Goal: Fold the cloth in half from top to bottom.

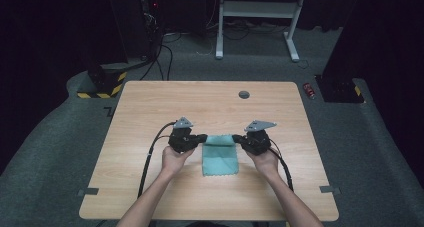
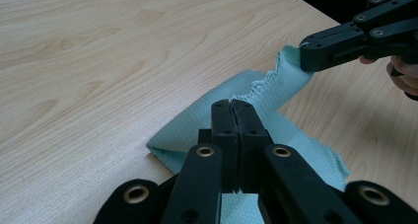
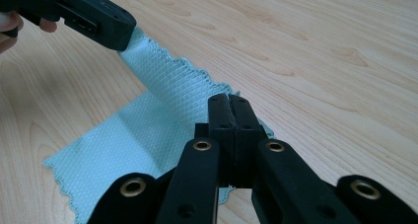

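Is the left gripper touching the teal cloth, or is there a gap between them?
Touching. In the left gripper view, the left gripper has its jaws shut on the scalloped edge of the teal cloth, lifting that edge off the table.

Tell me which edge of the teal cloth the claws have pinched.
The far edge of the cloth, lifted between the left claw and right claw; the near edge lies flat on the table.

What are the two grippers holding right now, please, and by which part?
Both hold the teal cloth by its far edge: the left gripper pinches the far left corner, the right gripper the far right corner, jaws shut.
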Demonstrator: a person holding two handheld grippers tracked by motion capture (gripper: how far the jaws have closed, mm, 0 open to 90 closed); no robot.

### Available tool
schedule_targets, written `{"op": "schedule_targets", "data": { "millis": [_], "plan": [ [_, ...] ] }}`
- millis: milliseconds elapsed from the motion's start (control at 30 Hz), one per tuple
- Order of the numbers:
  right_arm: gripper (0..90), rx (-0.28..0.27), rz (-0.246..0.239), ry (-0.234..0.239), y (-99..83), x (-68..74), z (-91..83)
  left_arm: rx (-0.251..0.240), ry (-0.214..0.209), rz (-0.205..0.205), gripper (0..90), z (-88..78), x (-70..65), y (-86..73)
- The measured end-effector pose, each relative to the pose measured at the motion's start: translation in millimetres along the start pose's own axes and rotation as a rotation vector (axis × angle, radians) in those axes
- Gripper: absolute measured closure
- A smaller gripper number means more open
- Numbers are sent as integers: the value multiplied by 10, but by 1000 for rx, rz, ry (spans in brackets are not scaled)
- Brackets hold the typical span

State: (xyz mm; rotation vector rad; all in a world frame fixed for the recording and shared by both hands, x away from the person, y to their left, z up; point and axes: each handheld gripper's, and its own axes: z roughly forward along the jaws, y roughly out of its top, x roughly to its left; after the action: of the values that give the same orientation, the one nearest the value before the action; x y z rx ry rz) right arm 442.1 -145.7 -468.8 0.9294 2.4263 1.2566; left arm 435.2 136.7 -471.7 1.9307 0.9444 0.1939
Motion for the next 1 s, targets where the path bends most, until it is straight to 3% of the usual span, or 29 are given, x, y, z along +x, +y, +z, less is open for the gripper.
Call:
{"op": "schedule_targets", "data": {
  "millis": [133,400,1000],
  "plan": [
    [900,1,-3,4,-9,14,-6,5,3,7,890,-12,-25,-16],
    [900,-1,-12,6,-40,31,-42,21,15,59,890,-22,-104,-16],
    [900,0,-25,25,-85,102,-90,9,-2,49,889,-89,-142,-82]
  ]
}}
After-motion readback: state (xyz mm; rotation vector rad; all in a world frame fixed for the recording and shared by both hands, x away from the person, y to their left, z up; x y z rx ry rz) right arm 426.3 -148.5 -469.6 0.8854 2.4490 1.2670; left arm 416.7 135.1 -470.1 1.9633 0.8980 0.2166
